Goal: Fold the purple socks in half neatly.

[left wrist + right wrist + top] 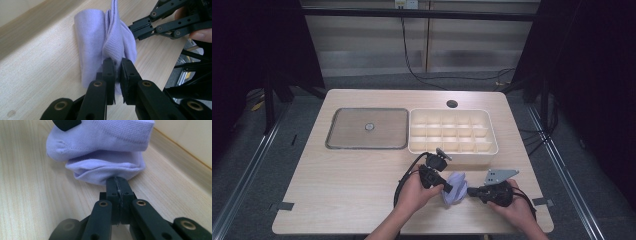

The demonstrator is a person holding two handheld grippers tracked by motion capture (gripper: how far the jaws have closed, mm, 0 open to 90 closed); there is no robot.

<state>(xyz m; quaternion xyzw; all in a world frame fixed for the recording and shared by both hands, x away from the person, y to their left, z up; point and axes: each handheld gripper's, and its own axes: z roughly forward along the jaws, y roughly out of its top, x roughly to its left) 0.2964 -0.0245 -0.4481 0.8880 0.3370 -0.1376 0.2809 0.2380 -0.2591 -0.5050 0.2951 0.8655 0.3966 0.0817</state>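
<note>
High view shows a pale wooden table (347, 185), and on it, at the far side, a white divided organizer box (453, 131) with many small empty compartments. I use this box as the landmark. To the left of the box, just beside it, lies a flat grey lid (367, 128) with a small round knob in its middle. In front of the box, near its front wall and toward the person, lies a lilac sock (455, 187), folded into a small bundle, between the two tools.

Left gripper (115, 65) has its jaws almost together, pinching a fold of the ribbed knit at one end of the sock. Right gripper (117, 184) has its jaws fully together on a thin edge of fabric at the opposite end.

I judge the sock to be very light, soft and limp, not fragile and not slippery; the knit gives good friction on the pads. It has no stiffness, so it sags and unfolds wherever it is not held. A thin pinch can catch only one layer and let the bundle open. It is better, I think, to take hold across the whole folded thickness, near the cuff end, where the layers are dense.
</note>
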